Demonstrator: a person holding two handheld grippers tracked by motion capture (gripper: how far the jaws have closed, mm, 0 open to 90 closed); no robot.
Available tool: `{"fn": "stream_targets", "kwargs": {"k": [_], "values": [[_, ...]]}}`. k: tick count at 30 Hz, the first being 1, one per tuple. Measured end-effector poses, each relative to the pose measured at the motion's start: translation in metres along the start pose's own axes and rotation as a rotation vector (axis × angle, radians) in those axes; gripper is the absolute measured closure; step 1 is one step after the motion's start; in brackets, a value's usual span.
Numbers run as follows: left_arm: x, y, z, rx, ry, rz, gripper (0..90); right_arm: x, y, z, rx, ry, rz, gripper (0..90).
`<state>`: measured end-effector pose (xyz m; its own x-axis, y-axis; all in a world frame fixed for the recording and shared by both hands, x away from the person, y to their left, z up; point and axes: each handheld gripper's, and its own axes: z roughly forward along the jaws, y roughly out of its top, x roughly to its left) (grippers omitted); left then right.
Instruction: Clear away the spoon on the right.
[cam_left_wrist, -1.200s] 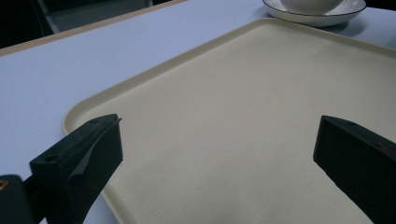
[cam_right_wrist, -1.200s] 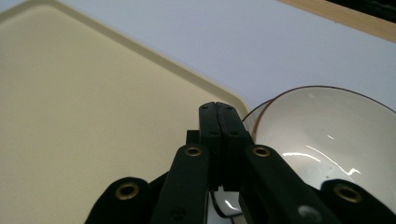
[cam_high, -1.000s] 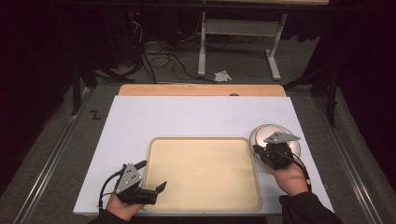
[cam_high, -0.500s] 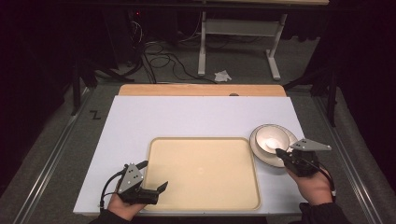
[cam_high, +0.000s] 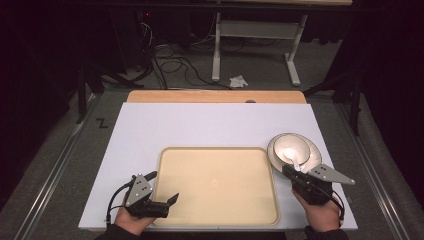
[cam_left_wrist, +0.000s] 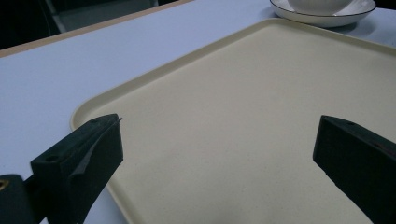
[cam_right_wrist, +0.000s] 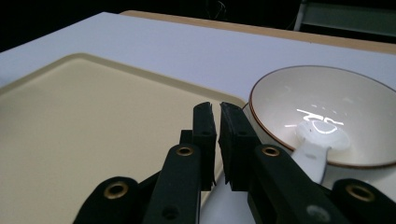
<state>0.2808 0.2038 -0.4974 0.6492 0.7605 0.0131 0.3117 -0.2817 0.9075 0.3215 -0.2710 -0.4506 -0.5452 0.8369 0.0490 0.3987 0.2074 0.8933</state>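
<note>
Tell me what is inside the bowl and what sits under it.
Inside the bowl lies a white spoon, handle over the near rim. A plate sits under the bowl; the bowl covers the plate's middle.

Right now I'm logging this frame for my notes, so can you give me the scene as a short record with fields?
surface: white table top
tray: beige tray, nothing on it
bowl: white bowl on a saucer, right of the tray
spoon: white spoon resting in the bowl
left gripper: left gripper open, over the tray's left edge
right gripper: right gripper shut, empty, just short of the bowl
</note>
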Motion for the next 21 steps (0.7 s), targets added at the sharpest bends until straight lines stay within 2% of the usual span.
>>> {"fn": "stream_targets", "kwargs": {"k": [2, 5, 7, 11, 15, 16, 17, 20, 21], "values": [[-0.001, 0.0, 0.001, 0.003, 0.001, 0.005, 2.3, -0.004, -0.005, -0.006, -0.012, 0.017, 0.037, 84.9], [-0.002, 0.0, 0.001, 0.003, 0.003, 0.008, 2.3, -0.007, -0.008, -0.012, -0.027, 0.013, 0.034, 81.3], [-0.002, 0.0, 0.001, 0.002, 0.006, 0.008, 2.3, -0.012, -0.009, -0.016, -0.043, -0.007, 0.042, 76.2], [0.0, 0.0, 0.001, 0.003, 0.014, 0.003, 2.3, -0.017, -0.008, -0.022, -0.064, -0.022, 0.056, 72.3], [0.0, 0.0, 0.001, 0.006, 0.011, 0.003, 2.3, -0.021, -0.007, -0.029, -0.079, -0.056, 0.066, 62.6], [0.0, 0.0, 0.001, 0.007, 0.01, 0.004, 2.3, -0.024, -0.007, -0.031, -0.084, -0.065, 0.074, 57.9], [0.0, 0.0, 0.001, 0.007, 0.01, 0.004, 2.3, -0.024, -0.007, -0.031, -0.084, -0.065, 0.074, 57.9], [0.0, 0.0, 0.001, 0.003, 0.011, 0.002, 2.3, -0.026, -0.007, -0.031, -0.091, -0.087, 0.089, 45.0], [0.0, 0.0, 0.001, 0.004, 0.013, 0.002, 2.3, -0.026, -0.008, -0.03, -0.095, -0.084, 0.098, 35.3]]}}
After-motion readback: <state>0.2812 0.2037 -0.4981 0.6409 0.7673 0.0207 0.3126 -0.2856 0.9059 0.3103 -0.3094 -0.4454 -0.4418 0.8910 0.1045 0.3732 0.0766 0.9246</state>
